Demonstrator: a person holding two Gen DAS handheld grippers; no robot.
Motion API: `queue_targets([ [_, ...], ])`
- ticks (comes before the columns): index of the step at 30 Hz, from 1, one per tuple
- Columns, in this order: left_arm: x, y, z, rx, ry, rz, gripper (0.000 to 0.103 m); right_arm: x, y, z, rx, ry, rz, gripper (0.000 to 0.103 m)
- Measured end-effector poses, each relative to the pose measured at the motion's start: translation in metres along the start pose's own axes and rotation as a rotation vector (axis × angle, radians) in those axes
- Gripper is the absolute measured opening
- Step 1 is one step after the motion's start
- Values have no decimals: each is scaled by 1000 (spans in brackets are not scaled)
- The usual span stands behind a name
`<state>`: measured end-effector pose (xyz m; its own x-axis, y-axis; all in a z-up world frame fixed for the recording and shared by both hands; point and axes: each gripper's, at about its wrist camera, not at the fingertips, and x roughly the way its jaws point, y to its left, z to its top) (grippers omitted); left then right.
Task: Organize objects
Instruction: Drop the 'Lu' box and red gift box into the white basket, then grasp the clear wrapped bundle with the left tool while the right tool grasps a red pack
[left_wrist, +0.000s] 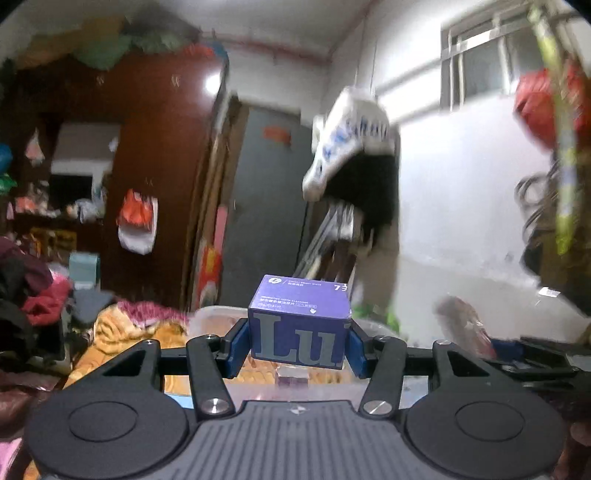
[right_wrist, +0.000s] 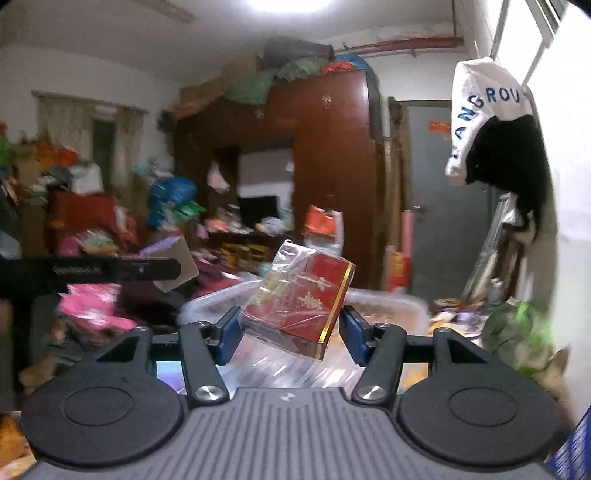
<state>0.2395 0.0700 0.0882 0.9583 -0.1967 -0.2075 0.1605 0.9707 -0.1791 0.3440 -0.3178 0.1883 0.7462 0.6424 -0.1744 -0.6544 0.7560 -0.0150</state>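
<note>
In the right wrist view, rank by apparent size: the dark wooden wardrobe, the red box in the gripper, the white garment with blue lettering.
1. Wardrobe.
2. Red box, enlarged by nearness.
3. White garment, roughly comparable to the box, so unsure.

Ahead of the left gripper (left_wrist: 299, 341), the purple box (left_wrist: 300, 325) fills the gap between its fingers, so nothing more passes there. Beyond it at 12 o'clock lies a clear plastic bin (left_wrist: 218, 314), with heaped clothes (left_wrist: 122, 328) crowding 9 to 10 o'clock. At 1 o'clock hanging garments (left_wrist: 354, 147) block the upper air. The right gripper (right_wrist: 291, 332) carries a red packet (right_wrist: 299, 306), seemingly loose on its right side; a dark wardrobe (right_wrist: 325, 147) walls off 12 o'clock
</note>
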Motion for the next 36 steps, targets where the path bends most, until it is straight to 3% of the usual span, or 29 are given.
queue_targets([
  [2,32,0,5,-24,70,37,56,35,-7,9,2,73,-5,60],
  [4,55,2,1,-40,130,25,56,60,-4,8,-29,125,-29,60],
  [7,70,2,-6,-31,149,38,60,81,2,3,-76,165,-45,63],
  [8,76,2,-7,-25,167,41,76,83,2,2,-81,161,-51,69],
  [9,78,4,-7,-32,185,41,96,84,1,2,-85,165,-49,87],
  [10,79,6,-7,-44,198,40,100,84,1,1,-90,169,-59,95],
  [12,63,9,-12,-42,170,20,100,68,1,2,-97,138,-92,97],
  [17,-16,12,-46,-32,18,-4,103,-9,-6,-27,-57,74,-53,103],
  [21,-65,27,-87,-77,-50,-15,103,-42,-29,-87,38,215,-33,103],
  [25,-82,51,-111,-176,-2,10,103,-55,-46,-127,127,276,-63,103],
  [27,-81,56,-115,-169,27,41,103,-53,-47,-129,140,291,-74,103],
  [31,-68,64,-114,-97,133,224,102,-39,-37,-123,93,326,-109,103],
  [36,-42,95,-97,-110,264,190,96,-29,-39,-127,87,367,-91,90],
])
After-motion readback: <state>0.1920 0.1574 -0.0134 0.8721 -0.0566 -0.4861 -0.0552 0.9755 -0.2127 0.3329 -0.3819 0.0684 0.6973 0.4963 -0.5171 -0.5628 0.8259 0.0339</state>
